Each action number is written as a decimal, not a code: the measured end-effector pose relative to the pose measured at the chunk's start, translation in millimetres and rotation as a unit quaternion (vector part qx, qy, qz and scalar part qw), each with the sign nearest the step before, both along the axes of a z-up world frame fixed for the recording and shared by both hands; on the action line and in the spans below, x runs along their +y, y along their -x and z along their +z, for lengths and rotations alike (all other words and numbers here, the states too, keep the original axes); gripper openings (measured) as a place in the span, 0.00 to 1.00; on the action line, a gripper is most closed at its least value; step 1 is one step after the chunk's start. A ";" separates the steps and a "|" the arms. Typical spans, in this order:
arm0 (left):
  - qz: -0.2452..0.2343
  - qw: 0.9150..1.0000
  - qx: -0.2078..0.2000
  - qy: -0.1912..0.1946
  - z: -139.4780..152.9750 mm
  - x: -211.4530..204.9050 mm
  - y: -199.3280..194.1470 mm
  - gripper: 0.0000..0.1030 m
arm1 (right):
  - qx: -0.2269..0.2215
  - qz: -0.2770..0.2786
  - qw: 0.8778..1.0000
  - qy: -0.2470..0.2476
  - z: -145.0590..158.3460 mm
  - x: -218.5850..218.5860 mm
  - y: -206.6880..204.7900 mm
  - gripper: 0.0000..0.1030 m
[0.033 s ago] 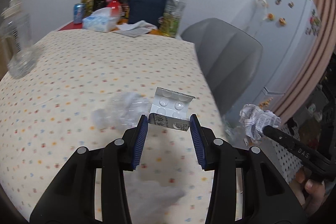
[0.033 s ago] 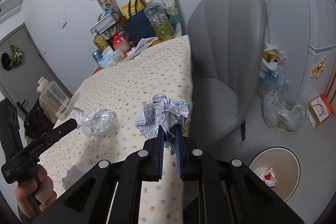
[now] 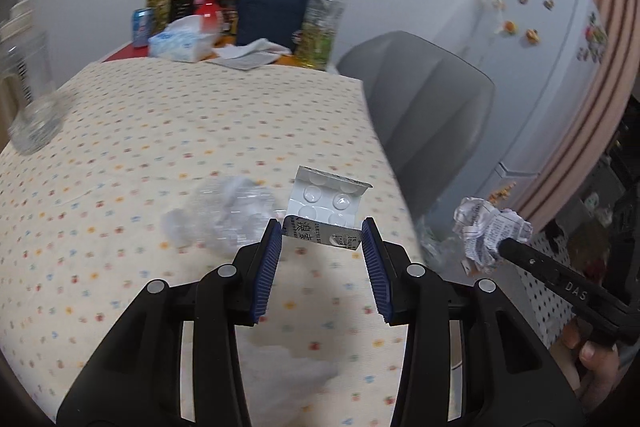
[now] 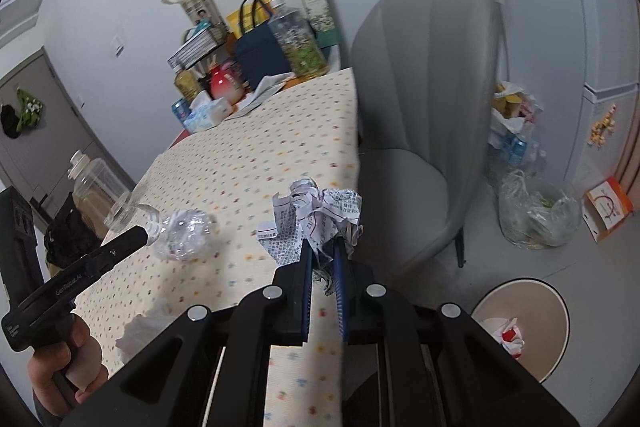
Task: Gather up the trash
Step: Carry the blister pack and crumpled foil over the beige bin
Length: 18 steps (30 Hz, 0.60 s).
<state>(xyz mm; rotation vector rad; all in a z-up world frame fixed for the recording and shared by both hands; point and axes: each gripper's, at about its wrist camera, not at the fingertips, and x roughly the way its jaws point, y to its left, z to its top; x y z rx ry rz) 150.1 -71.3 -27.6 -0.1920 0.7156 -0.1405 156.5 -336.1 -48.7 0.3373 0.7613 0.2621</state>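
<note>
My left gripper [image 3: 322, 233] is shut on a bent silver blister pack [image 3: 326, 211], held between the blue pads just above the dotted tablecloth [image 3: 180, 131]. A crumpled clear plastic wrapper [image 3: 224, 215] lies on the cloth just left of it; it also shows in the right wrist view [image 4: 184, 233]. My right gripper [image 4: 323, 251] is shut on a crumpled printed paper ball [image 4: 316, 211], held over the table's right edge; the ball also shows in the left wrist view [image 3: 486, 233]. A round trash bin [image 4: 524, 323] with some trash inside stands on the floor at lower right.
A grey chair [image 4: 416, 99] stands against the table's right side. A clear jar [image 3: 28, 95] sits at the left edge. Bags, bottles and a tissue pack [image 3: 180, 41] crowd the far end. A white tissue [image 3: 296, 367] lies near me. A plastic bag [image 4: 532, 215] sits on the floor.
</note>
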 end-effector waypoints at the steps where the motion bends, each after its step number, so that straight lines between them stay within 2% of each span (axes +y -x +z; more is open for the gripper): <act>1: -0.013 1.000 0.001 -0.003 0.0 -13.1 -2.9 0.40 | 0.001 -0.009 1.000 -0.002 -2.0 -10.1 2.9 0.11; 12: -0.106 0.994 0.016 -0.025 -8.4 -119.3 -22.7 0.40 | 0.035 -0.097 0.994 -0.020 -40.2 -102.1 20.6 0.11; 18: -0.138 0.989 0.034 -0.037 -23.3 -158.4 -34.9 0.40 | 0.049 -0.133 0.989 -0.031 -60.1 -140.6 29.6 0.11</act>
